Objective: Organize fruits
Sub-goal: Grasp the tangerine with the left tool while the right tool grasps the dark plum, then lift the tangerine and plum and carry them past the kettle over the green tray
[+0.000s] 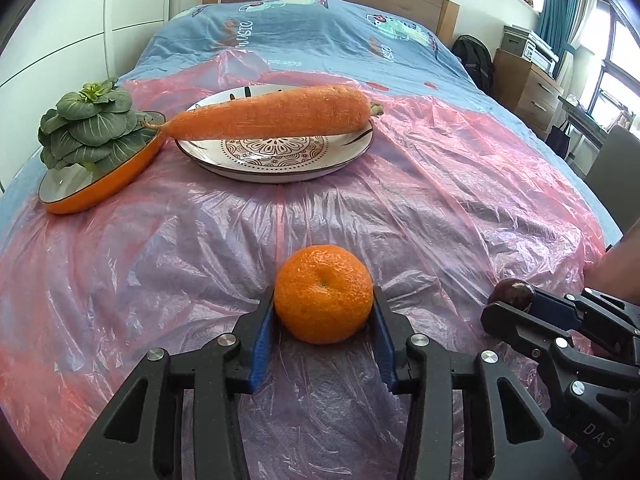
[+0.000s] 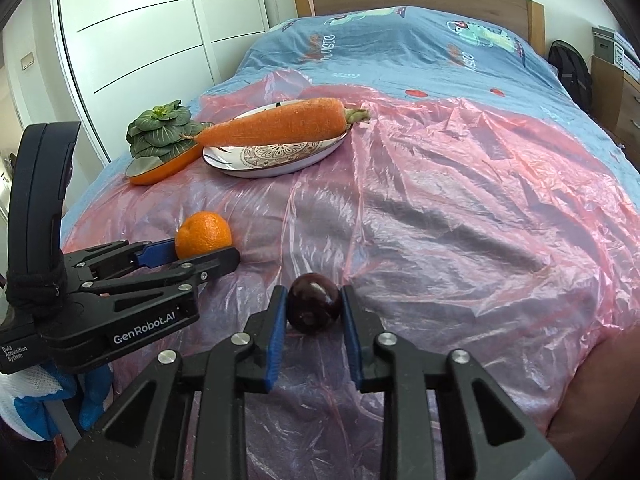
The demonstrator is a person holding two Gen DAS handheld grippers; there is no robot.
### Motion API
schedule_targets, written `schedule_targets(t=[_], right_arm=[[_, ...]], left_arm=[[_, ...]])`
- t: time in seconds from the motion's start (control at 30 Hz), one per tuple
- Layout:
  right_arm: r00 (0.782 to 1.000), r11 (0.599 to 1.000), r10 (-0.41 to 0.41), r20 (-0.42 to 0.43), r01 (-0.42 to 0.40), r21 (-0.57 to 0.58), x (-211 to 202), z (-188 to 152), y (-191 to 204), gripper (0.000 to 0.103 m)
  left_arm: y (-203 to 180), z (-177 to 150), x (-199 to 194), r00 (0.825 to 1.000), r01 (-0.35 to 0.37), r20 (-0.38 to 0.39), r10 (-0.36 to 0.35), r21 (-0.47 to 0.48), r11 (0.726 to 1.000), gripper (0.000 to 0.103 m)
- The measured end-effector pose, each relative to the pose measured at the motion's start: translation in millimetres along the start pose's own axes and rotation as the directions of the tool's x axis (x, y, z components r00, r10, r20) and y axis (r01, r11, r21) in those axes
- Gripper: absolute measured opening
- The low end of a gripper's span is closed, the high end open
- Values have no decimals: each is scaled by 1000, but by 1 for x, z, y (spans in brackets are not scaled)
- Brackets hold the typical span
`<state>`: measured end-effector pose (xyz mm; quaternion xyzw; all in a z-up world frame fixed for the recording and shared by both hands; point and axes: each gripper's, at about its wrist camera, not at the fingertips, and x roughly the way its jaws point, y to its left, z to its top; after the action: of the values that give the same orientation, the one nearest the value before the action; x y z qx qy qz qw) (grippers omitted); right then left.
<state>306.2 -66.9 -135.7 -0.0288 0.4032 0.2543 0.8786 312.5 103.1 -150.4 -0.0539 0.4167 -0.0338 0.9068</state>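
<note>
Left tool (image 1: 323,307) clamps the orange (image 1: 323,294); my right tool (image 2: 314,307) is closed on the dark plum (image 2: 315,303). Both fruits sit on the pink plastic sheet (image 2: 440,220) at the bed's near edge, carrot (image 1: 276,112) on the plate (image 1: 276,156) farther up.

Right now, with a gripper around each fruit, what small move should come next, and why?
Probably lift both a little. The left gripper pinches the orange and the right gripper pinches the dark fruit, yet both fruits rest on the plastic sheet. The carrot fills the plate, so where they go is unclear.
</note>
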Motion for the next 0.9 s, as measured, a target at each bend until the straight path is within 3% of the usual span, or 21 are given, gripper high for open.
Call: schedule_targets(t=[0.47, 0.9], right_arm=[[1000, 1000, 18, 19, -18, -2, -42, -8, 13, 21], [999, 1000, 9, -37, -9, -2, -90, -59, 27, 21]], left_arm=[[-2, 2, -50, 999, -4, 45, 5, -18, 1000, 38], [-34, -36, -107, 999, -36, 30, 36, 20, 999, 38]])
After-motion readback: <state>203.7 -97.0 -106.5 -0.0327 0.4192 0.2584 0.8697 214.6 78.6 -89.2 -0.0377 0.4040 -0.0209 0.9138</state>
